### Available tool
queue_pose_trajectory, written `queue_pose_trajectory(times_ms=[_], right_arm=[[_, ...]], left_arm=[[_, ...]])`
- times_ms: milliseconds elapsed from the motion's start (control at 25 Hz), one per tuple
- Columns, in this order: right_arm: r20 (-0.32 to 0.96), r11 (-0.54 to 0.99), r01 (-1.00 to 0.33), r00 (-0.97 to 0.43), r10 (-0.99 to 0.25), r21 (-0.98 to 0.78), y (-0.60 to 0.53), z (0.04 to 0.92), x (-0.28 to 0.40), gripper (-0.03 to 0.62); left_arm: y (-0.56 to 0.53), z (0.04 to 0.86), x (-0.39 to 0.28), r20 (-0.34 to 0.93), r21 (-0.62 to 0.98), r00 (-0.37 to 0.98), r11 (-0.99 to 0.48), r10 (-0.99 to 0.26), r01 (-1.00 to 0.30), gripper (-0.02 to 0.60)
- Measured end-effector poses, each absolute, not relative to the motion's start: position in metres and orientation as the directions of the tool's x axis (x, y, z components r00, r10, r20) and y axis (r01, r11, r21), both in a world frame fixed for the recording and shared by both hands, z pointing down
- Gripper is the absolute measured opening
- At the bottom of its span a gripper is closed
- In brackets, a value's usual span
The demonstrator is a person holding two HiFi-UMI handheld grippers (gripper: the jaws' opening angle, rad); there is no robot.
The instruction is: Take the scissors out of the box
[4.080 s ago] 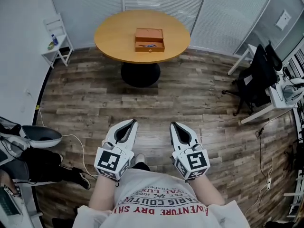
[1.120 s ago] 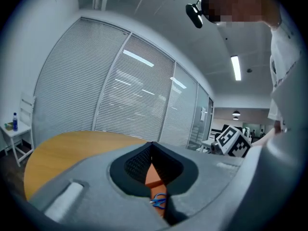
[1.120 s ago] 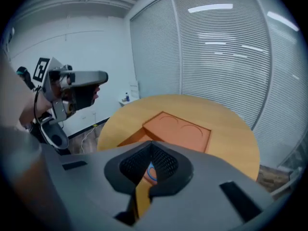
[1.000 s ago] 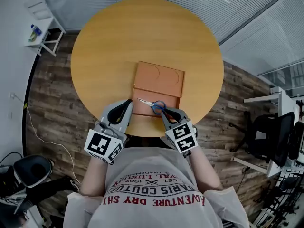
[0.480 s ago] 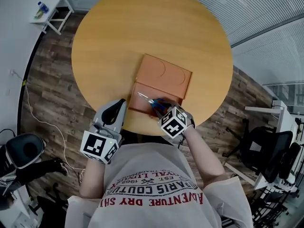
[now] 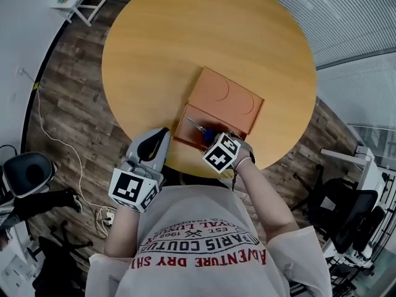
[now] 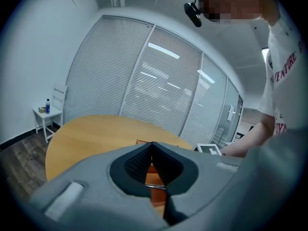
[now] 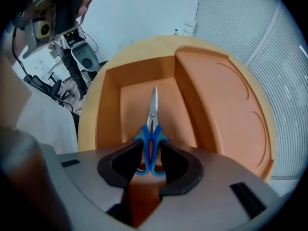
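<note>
Scissors between right tongs — in box

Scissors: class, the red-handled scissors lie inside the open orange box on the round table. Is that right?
Wrong colour: the scissors have blue handles, not red, as the right gripper view shows. They do lie inside the open orange box on the round table.
</note>
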State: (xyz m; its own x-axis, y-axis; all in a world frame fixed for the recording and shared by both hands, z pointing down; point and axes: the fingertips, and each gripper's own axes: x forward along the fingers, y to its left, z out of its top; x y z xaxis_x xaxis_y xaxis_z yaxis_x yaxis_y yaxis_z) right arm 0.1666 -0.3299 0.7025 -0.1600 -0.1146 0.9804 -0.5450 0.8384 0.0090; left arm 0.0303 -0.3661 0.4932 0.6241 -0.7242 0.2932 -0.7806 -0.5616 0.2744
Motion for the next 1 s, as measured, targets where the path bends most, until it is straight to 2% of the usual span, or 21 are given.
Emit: queue_pose_trajectory(times_ms=[280,680,1000], right_arm=[[0.971,0.800,-0.599,-0.203,-0.124,-0.023,-0.330,0.704,0.166,0.102],[0.951,0.799,-0.588,-0.300,-0.073,-0.125,-0.327,0.698,0.160,0.092],[0.918,0.782,-0.615,-0.361,-0.165,-0.102,-0.325,0.665,0.166,0.091]], left_arm=[[-0.369,0.497,0.022,0.293,0.308,0.611,-0.533,-0.735,-0.788,0.008],[-0.368,0.496,0.023,0.292,0.301,0.617,-0.542,-0.731,-0.785,0.008],[-0.363,0.486,0.025,0.284,0.268,0.614,-0.554,-0.737,-0.788,0.008]])
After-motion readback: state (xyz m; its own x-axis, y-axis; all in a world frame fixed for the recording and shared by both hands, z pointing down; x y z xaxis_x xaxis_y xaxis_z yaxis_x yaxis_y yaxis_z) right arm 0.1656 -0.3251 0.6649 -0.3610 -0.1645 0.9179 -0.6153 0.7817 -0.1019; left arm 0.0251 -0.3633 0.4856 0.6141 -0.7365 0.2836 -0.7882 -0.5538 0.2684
